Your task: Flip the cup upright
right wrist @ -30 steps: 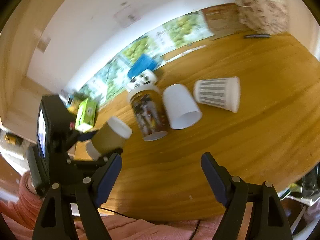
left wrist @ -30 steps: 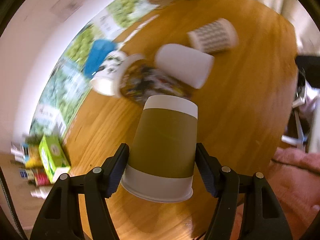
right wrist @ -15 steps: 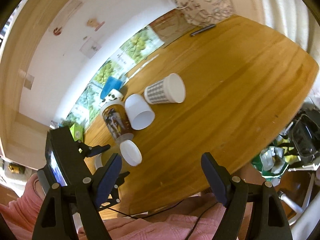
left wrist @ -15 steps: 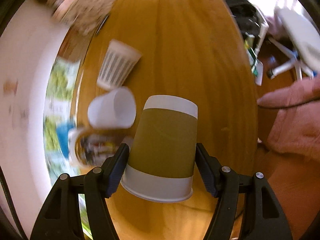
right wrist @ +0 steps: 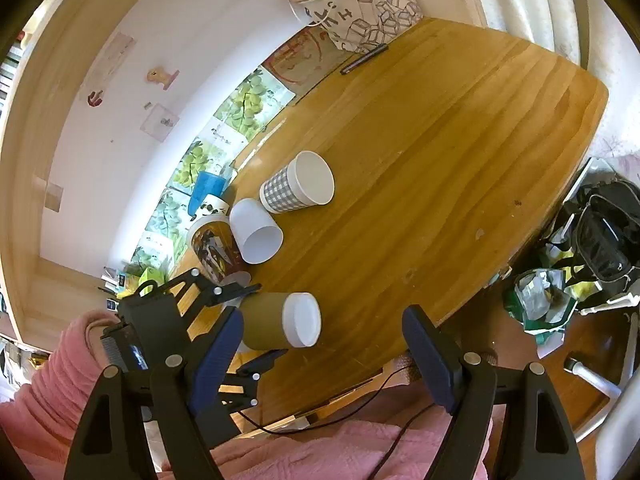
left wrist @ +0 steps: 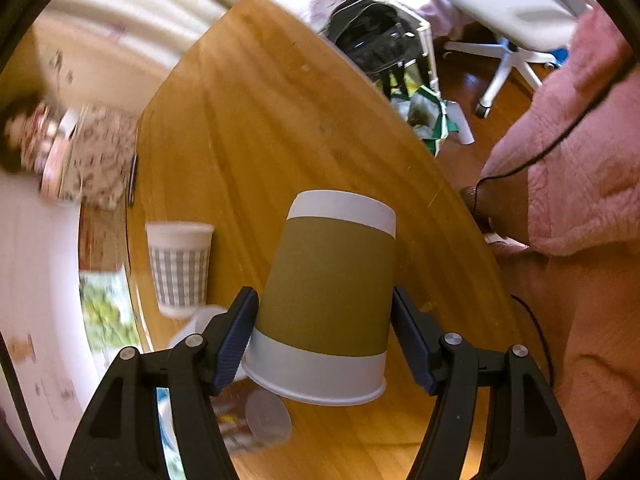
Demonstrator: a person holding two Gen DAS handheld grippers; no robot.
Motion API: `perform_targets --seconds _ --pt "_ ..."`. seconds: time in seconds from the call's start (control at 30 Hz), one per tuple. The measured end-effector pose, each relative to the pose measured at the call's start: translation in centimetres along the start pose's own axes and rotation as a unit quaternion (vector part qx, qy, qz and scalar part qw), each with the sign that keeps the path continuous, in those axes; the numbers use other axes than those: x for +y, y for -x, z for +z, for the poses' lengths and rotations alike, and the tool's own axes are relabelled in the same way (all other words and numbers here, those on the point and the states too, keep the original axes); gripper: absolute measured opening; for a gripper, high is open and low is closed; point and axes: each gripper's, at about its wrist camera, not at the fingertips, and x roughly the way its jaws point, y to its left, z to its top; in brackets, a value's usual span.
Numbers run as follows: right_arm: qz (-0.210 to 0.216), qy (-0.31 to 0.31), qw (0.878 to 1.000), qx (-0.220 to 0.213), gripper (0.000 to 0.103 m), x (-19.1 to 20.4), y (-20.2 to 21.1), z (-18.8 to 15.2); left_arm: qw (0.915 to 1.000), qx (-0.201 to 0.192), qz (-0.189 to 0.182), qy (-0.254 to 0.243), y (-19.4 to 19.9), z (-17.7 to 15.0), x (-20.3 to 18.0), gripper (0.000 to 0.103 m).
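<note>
Above the near edge of the wooden table (right wrist: 460, 152), you are carrying the brown cup (left wrist: 328, 300) clamped in the left gripper (left wrist: 326, 336), mid-flip, right gripper (right wrist: 322, 360) gaping empty, so next I'd say base-down placement.

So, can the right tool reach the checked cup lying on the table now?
Probably yes. The right tool is open and holds nothing, and bare table lies between it and the checked cup, whose mouth faces it.

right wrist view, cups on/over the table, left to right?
Blue plastic cup → picture-printed paper cup → plain white paper cup → brown paper cup held by the left gripper → grey checked paper cup.
</note>
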Motion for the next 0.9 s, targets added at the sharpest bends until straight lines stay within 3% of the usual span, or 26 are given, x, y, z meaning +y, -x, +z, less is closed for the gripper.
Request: perform_targets --seconds 0.37,0.67,0.9 --pt "-0.001 -0.021 1.0 0.0 0.082 -1.0 0.1 0.0 0.9969 -0.007 -0.002 -0.078 -0.6 0.5 -0.6 0.072" --pt "-0.002 -0.021 1.0 0.007 0.082 -0.9 -0.3 0.3 0.9971 0.008 -0.005 -0.075 -1.2 0.4 -0.6 0.072" --pt "-0.002 -0.026 0.999 0.02 0.082 -0.9 -1.0 0.6 0.9982 0.004 -0.003 -0.059 -0.7 0.0 -0.3 0.079"
